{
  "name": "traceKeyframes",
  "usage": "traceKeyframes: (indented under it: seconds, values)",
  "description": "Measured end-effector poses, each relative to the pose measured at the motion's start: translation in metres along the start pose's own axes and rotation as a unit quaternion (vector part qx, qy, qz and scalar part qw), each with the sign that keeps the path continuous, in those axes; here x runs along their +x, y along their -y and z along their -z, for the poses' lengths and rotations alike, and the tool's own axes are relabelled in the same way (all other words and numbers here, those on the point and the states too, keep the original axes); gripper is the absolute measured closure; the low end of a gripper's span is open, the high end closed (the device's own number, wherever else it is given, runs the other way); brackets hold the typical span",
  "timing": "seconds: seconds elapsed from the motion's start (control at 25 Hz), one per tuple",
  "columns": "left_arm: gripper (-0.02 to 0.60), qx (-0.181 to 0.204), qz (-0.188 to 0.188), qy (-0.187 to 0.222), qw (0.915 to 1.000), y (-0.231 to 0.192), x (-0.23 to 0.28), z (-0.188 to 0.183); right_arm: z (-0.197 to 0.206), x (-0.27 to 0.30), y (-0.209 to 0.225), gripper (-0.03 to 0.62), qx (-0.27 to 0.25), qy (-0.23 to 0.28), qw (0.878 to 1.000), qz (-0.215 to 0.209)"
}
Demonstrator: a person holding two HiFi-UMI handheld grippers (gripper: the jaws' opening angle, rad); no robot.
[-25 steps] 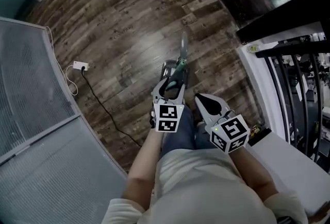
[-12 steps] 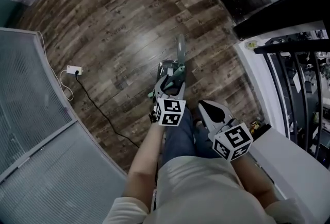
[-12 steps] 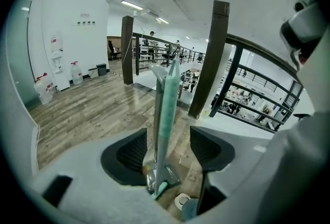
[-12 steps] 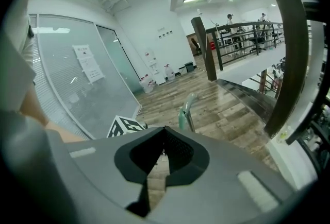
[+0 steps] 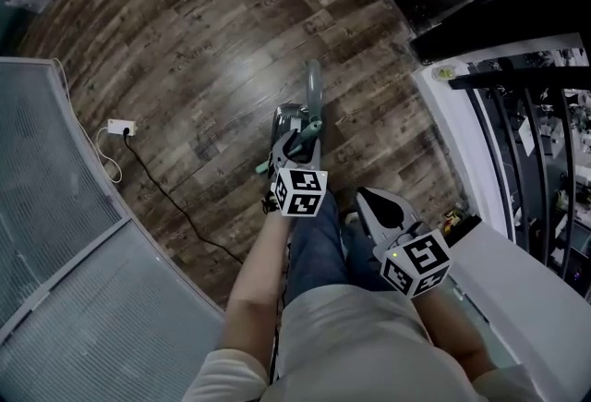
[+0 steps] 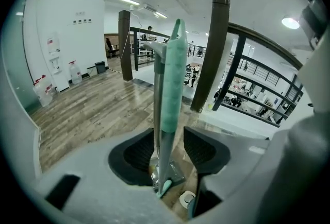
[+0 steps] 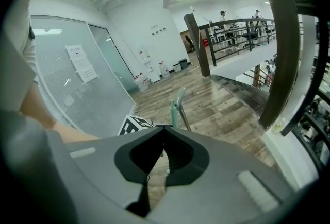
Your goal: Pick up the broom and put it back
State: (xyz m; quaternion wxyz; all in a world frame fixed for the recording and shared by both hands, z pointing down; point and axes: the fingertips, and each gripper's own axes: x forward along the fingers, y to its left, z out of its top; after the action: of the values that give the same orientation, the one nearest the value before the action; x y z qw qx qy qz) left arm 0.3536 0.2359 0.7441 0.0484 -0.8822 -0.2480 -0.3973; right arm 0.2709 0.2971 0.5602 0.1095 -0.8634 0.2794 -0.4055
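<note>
Left gripper view — left gripper (image 6: 169, 151) just closing, broom (image 6: 172, 79) between jaws; right gripper (image 7: 164, 130) closed.

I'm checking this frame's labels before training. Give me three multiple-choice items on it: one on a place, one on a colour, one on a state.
1. The broom handle stands:
A) between the jaws of the left tool
B) flat on the floor
C) against the glass wall

2. The sleeve on that handle is:
A) red
B) teal
C) yellow

3. The jaws of the right tool are:
A) wide apart
B) closed on a cable
C) together, with nothing between

Answers:
1 A: the left gripper view shows the handle upright between the jaws, which have just been closing and do not clamp it yet.
2 B: the sleeve reads teal in the left gripper view.
3 C: the jaw tips meet in the right gripper view.
</note>
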Motion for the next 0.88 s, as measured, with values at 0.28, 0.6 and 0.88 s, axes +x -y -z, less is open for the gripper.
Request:
traceKeyframes:
  seconds: [0.28,0.6,0.88]
  values:
    - [0.469,0.001,-0.015,-0.002,0.9999,-0.004,0.006,0.002,0.004,-0.002,0.006,0.588,0.010,-0.002,1.000,0.005]
    - [0.492,0.010,-0.017,-0.007,0.9998,0.002,0.006,0.003,0.004,-0.007,0.009,0.588,0.012,0.003,1.000,0.003]
    - [0.494,0.011,-0.014,-0.010,0.9998,0.006,-0.006,0.005,0.003,-0.011,0.001,0.588,0.007,0.007,1.000,-0.003]
